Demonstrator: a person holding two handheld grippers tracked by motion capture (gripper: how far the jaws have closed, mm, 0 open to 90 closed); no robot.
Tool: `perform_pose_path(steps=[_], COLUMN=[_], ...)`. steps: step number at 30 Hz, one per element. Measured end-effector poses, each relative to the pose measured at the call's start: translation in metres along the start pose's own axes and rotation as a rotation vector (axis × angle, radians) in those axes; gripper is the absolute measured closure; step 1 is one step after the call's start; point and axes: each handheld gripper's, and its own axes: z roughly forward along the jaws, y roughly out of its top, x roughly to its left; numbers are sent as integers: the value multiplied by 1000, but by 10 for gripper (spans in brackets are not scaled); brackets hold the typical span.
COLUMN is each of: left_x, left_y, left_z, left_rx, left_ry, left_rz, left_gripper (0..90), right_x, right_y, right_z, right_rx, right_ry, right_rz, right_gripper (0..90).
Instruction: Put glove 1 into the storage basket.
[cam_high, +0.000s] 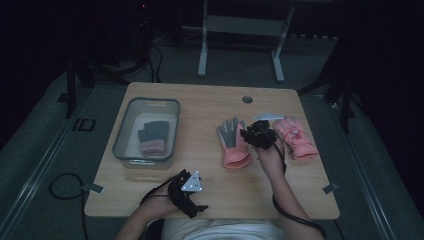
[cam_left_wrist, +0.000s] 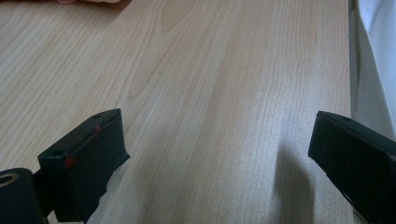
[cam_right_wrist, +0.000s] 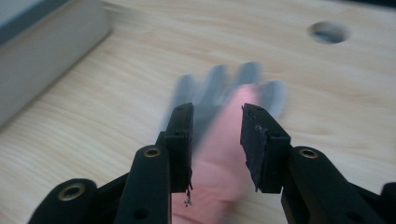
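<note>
A grey-fingered glove with a pink cuff lies flat on the wooden table, right of centre. My right gripper hovers at that glove's right edge. In the right gripper view its jaws stand apart, and the blurred glove shows on the table beneath them, not pinched. A pink glove lies just right of that hand. A dark grey glove with a pink cuff rests inside the grey bin. My left gripper sits near the table's front edge, jaws wide open over bare wood.
The bin stands at the table's left. A round cable hole is near the far edge. A small white item lies behind the right gripper. Cables trail off the front edge. A table frame stands on the floor beyond.
</note>
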Motion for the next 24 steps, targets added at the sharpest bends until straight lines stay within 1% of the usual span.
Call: perform_pose_path(steps=[3,5,7,9,11,13,14,15,17,19,20,23,24], left_x=[1,1,1,2,2,2,2,2,2,2,3,4,4], left_y=[0,0,0,-1,-1,-1,-1,0,0,0,0,-1,-1], left_z=[0,-1,-1,-1,-1,-1,-1,-1,-2,-2,-3,-3,-3], left_rx=[-4,-4,-5,-5,-7,-5,-6,-6,-12,-20,-23,-24,-25], left_ry=[0,1,4,0,-1,-1,0,0,10,11,15,18,19], left_rz=[-2,-3,-5,-8,-8,-8,-8,-7,-5,-11,-12,-15,-16], left_gripper=[36,36,36,36,36,36,36,36,36,36,36,36,36], right_x=[-27,-47,-66,-86,-103,-119,-127,-135,-149,-162,-167,-179,-182], right_y=[-1,-2,-4,-6,-9,-12,-13,-15,-19,-23,-25,-32,-34], right_z=[-12,-18,-22,-26,-29,-31,-32,-33,-34,-34,-33,-29,-27], right_rx=[-9,-19,-11,10,38,57,66,72,80,90,84,87,82], right_ry=[-48,-67,-105,-124,-152,-159,-171,-184,-181,-196,-186,-196,-191], right_rz=[0,2,-3,15,21,33,36,35,48,61,67,76,88], right_gripper=[637,634,630,625,625,620,620,617,596,583,575,561,559])
